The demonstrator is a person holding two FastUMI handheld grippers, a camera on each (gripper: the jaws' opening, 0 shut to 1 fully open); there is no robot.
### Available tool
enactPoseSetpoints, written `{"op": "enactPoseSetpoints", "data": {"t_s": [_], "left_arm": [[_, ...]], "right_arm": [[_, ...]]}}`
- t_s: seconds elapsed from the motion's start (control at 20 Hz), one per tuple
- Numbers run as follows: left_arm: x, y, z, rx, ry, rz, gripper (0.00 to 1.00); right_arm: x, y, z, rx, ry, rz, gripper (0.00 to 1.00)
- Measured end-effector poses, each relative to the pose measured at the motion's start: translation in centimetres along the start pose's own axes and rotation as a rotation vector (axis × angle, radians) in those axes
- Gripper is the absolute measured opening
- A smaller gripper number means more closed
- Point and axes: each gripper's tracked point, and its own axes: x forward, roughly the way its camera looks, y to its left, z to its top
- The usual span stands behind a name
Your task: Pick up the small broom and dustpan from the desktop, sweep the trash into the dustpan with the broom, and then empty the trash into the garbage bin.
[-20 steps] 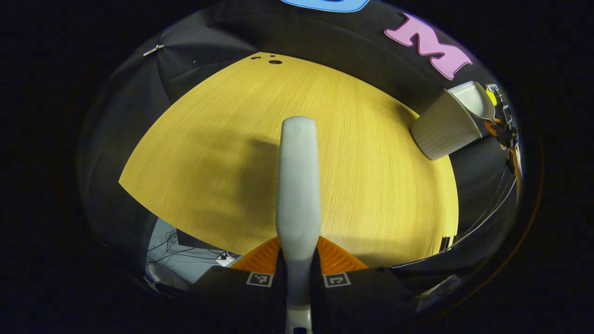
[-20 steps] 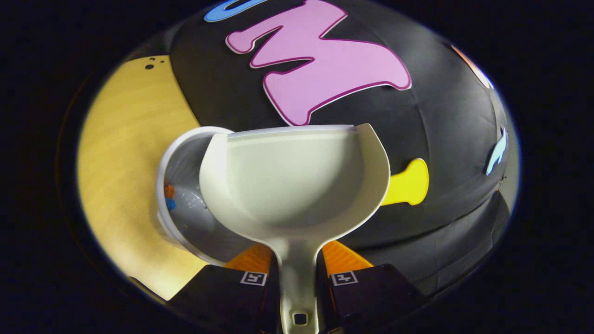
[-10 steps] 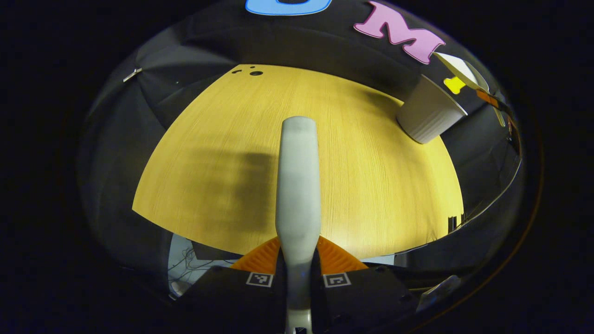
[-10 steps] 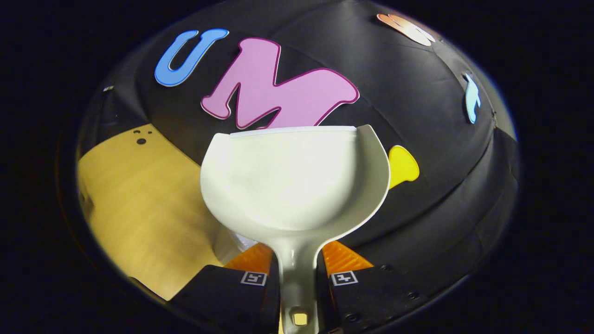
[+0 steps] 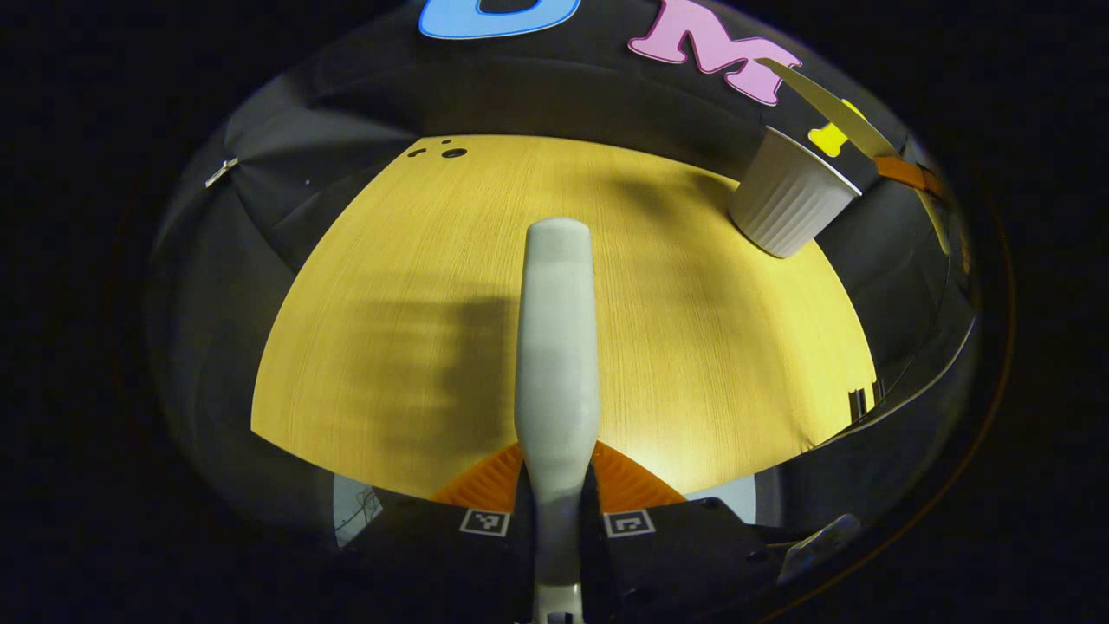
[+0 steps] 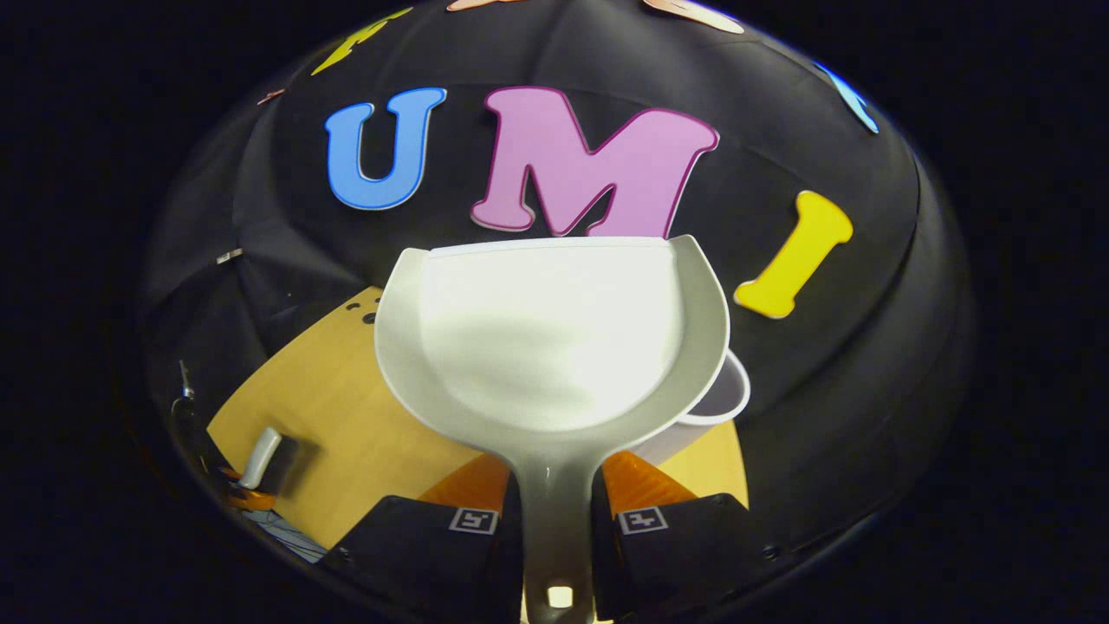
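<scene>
White dustpan (image 6: 554, 347) in right gripper (image 6: 554, 520) hides bin (image 5: 790, 204) w/ ribbed side.

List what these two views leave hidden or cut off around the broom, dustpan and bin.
- Broom, left gripper view: seen end-on along its back, so its own body hides the bristles.
- Garbage bin, right gripper view: the dustpan covers most of it, so its contents cannot be seen.
- Garbage bin, left gripper view: only its ribbed outside faces the camera.
- Dustpan, left gripper view: a thin edge-on sliver near the rim.
</scene>
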Motion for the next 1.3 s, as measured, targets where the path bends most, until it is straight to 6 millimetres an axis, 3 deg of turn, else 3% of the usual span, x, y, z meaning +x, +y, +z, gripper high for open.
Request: {"op": "enactPoseSetpoints", "data": {"t_s": [0.1, 0.25, 0.3, 0.35, 0.45, 0.7, 0.9, 0.95, 1.05, 1.2, 1.25, 1.3], "left_arm": [[0.4, -0.8, 1.2, -0.039, -0.004, -0.035, 0.25], [2.0, 0.1, 2.6, -0.030, -0.012, 0.000, 0.25], [2.5, 0.4, 3.0, -0.025, -0.011, 0.015, 0.25], [3.0, 0.5, 3.4, -0.024, -0.009, 0.026, 0.25], [4.4, 1.0, 4.0, -0.017, -0.005, 0.038, 0.25], [7.8, 2.1, 4.4, 0.017, 0.036, 0.088, 0.25], [9.7, 1.9, 4.9, 0.057, 0.062, 0.100, 0.26], [10.3, 1.9, 5.0, 0.070, 0.075, 0.100, 0.24], [11.4, 1.8, 5.5, 0.091, 0.095, 0.105, 0.26], [12.1, 1.5, 6.1, 0.107, 0.104, 0.124, 0.27], [12.2, 1.3, 6.1, 0.117, 0.109, 0.132, 0.27], [12.3, 1.2, 6.0, 0.130, 0.120, 0.141, 0.27]], "right_arm": [[0.3, 3.2, -3.0, 0.013, 0.055, 0.047, 0.35], [1.0, 8.2, -8.2, 0.083, 0.157, 0.145, 0.32], [1.1, 9.6, -9.6, 0.118, 0.175, 0.175, 0.38], [1.4, 10.8, -10.8, 0.150, 0.195, 0.202, 0.32], [2.1, 12.1, -13.7, 0.186, 0.239, 0.221, 0.35], [4.8, 12.6, -21.2, 0.239, 0.387, 0.205, 0.39], [6.6, 12.2, -25.1, 0.251, 0.463, 0.160, 0.35], [7.1, 12.1, -25.5, 0.248, 0.472, 0.148, 0.31], [8.4, 11.8, -25.9, 0.242, 0.485, 0.128, 0.39], [9.2, 11.9, -26.2, 0.257, 0.514, 0.101, 0.36], [9.5, 11.7, -26.4, 0.252, 0.523, 0.094, 0.41], [9.6, 11.8, -26.6, 0.242, 0.534, 0.088, 0.41]]}}
